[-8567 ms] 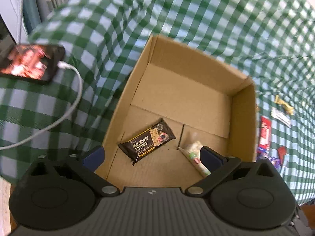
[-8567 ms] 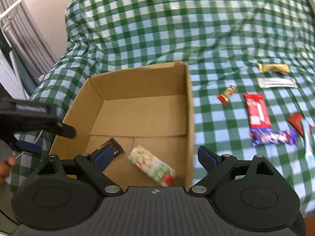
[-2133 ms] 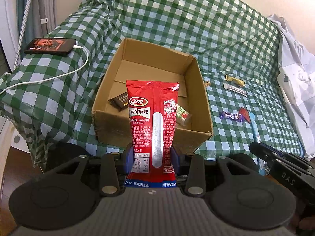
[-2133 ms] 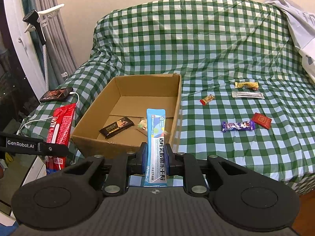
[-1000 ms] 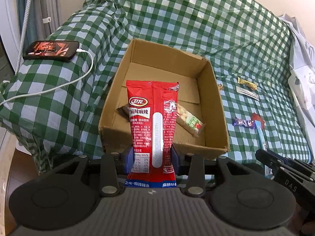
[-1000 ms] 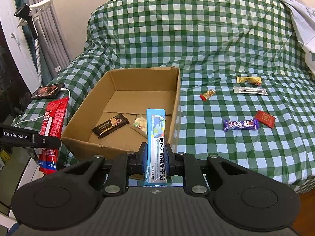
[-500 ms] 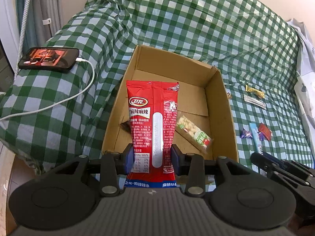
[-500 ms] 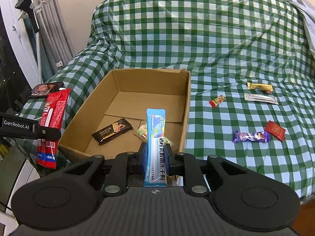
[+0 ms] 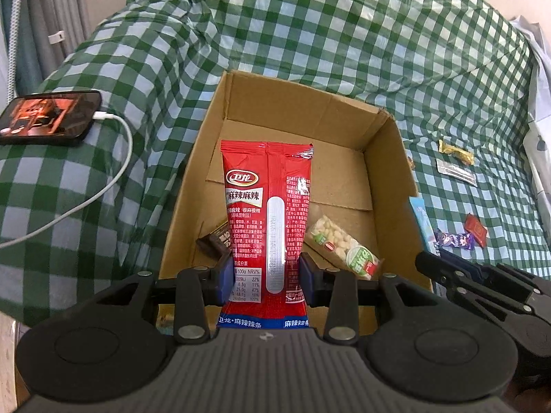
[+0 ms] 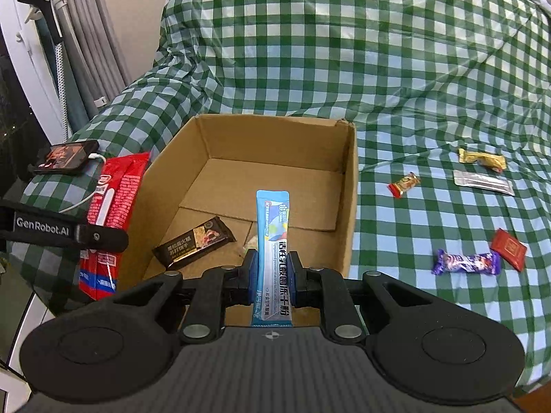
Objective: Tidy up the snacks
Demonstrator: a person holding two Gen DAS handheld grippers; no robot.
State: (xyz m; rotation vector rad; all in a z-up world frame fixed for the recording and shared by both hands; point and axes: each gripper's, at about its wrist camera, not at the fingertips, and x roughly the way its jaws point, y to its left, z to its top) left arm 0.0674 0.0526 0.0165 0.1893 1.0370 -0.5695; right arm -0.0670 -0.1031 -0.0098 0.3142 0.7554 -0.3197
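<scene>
1. Left gripper [image 9: 265, 284]: jaws closed on the red snack packet [image 9: 267, 220], pads clamped on its lower third. Packet stands upright in the grip, long axis along the fingers, sealed top edge pointing away over the cardboard box [image 9: 387, 158]. Judged reason for the low grip: most of the packet hangs clear ahead, so it can fall straight in on release.
2. Right gripper [image 10: 272, 275]: jaws closed on the blue sachet [image 10: 273, 237], narrow faces pinched. Long axis likewise runs along the fingers, top end toward the far wall of the box.
3. Both held items sit over the near rim of the box, which rests on the checked bed cover [image 10: 396, 69].
4. Box floor holds a dark bar [image 10: 194, 242] lying diagonal and a clear nut pack [image 9: 344, 247] beside it.
5. Still outside, right of the box: purple candy [image 10: 466, 263], red square packet [image 10: 509, 249], silver sachet [image 10: 484, 182], yellow candy [image 10: 482, 160], small red-gold candy [image 10: 404, 184].
6. Judgement: drop-off step, roughly midway through the sorting.
</scene>
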